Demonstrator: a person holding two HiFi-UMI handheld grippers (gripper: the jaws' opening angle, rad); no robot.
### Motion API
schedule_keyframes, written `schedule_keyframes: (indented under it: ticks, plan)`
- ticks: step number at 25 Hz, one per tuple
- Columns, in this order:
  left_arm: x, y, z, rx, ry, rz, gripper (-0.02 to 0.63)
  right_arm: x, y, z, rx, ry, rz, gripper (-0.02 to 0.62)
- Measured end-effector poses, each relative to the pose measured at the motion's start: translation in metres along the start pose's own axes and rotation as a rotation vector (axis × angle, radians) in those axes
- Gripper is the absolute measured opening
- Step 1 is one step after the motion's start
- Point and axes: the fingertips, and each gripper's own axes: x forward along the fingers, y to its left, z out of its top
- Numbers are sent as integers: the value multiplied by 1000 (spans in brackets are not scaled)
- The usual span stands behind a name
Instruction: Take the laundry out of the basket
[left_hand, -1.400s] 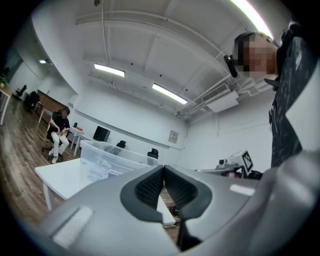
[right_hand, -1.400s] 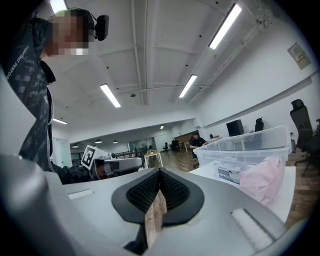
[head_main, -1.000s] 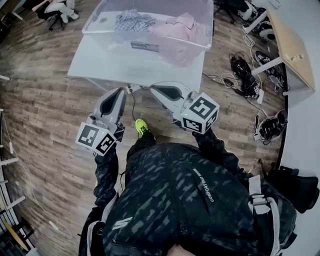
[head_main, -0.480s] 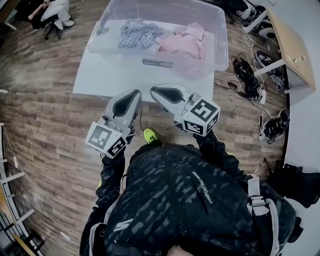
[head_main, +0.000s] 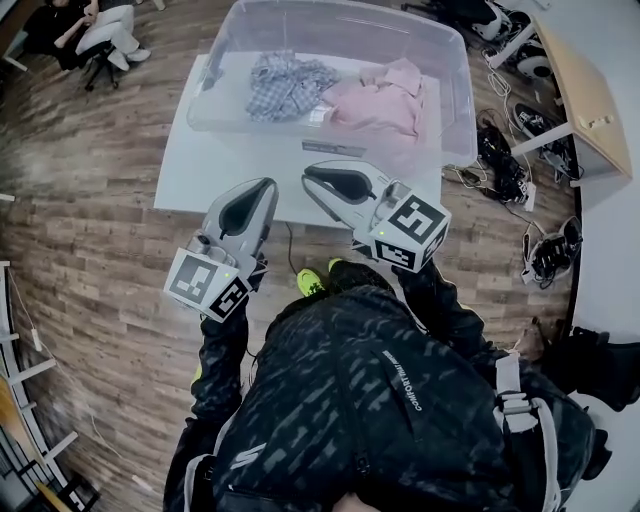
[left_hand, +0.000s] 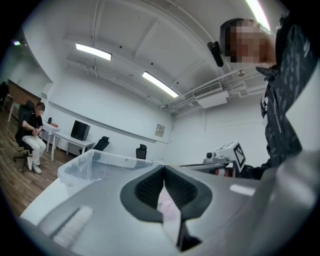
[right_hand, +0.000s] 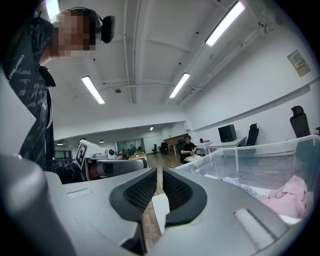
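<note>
- The left gripper (head_main: 266, 186) has its jaws pressed together and empty, and hovers at the counter's (head_main: 200, 172) near edge, probably on approach.
- Beside it, the right gripper's (head_main: 309, 173) jaws are opening on nothing, likely readying a grab.
- Beyond them, the clear basket (head_main: 455, 95) holds the plaid shirt (head_main: 285, 85) and the pink garment (head_main: 385, 97), both untouched.

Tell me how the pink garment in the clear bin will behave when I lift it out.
Probably floppy: the pink garment lies crumpled in soft folds, so it should drape rather than hold shape. Likely light for its size, since it looks like thin cloth. A trailing part could drag on the wall of the clear bin.
</note>
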Motion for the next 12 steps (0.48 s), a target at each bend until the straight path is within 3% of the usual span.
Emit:
schedule_keyframes:
  ticks: [7, 12]
  plan:
    - [22, 33, 10, -22, -10, 19, 11, 27, -43, 29, -44, 6, -7, 55]
    - [37, 64, 28, -21, -14, 32, 11, 61, -73, 46, -92, 53, 11, 103]
